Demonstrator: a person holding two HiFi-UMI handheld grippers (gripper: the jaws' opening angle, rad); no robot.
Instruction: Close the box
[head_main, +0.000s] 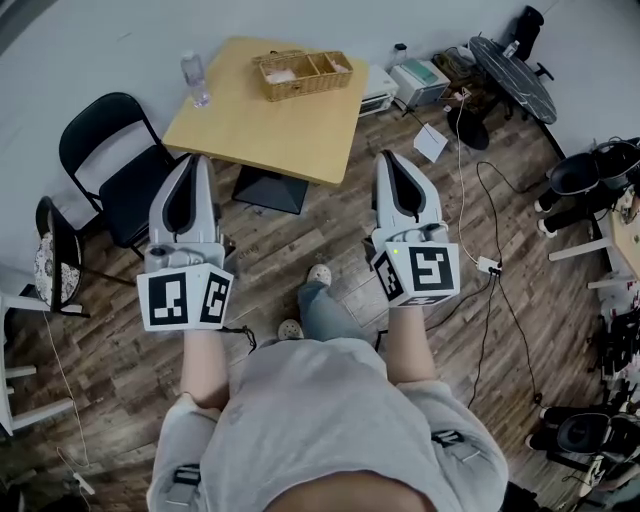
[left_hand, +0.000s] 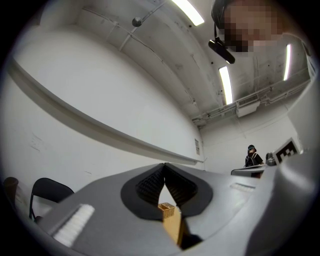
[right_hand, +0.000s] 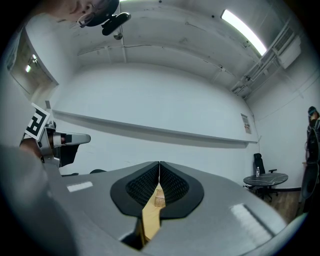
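While left gripper and right gripper hover pressed together, empty, short of desk, wicker box sits open at far edge. Risk: hasty reach shoves box, topples nearby bottle.

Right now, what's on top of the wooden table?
A wicker box with open compartments and a clear bottle. The box's contents are too small to tell.
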